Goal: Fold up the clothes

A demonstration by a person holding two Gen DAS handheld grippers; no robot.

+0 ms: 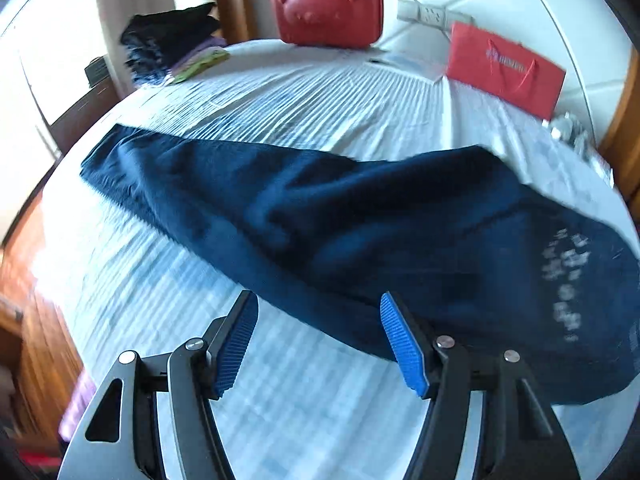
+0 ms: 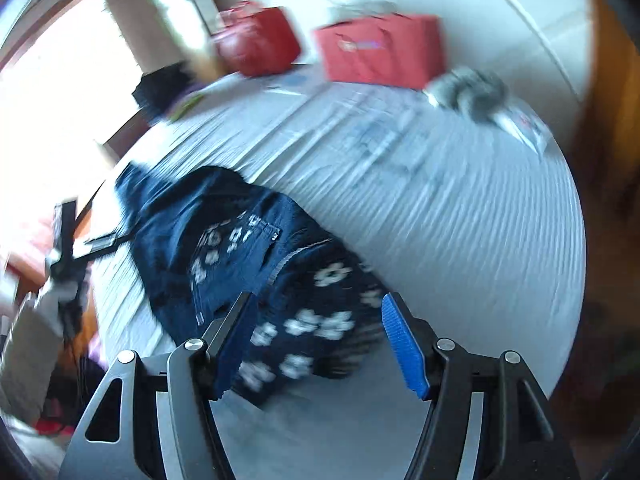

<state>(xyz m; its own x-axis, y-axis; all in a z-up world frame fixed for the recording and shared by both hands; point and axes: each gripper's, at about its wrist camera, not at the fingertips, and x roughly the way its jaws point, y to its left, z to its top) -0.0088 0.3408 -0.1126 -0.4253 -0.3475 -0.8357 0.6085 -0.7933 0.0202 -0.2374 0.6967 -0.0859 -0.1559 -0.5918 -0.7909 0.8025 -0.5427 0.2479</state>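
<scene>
My left hand-held gripper (image 1: 318,340) hangs wide apart, empty, above the near edge of the dark navy trousers with white flower print (image 1: 340,224), which lie stretched across the bed's white striped sheet (image 1: 304,96). My right hand-held gripper (image 2: 316,340) also gapes wide over their flowered end.

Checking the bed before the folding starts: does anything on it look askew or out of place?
Mainly the dark blue trousers: they lie diagonally across the striped sheet, rumpled, not squared. Both the left gripper and the right gripper are open and hold nothing. Otherwise nothing looks spilled or damaged.
</scene>
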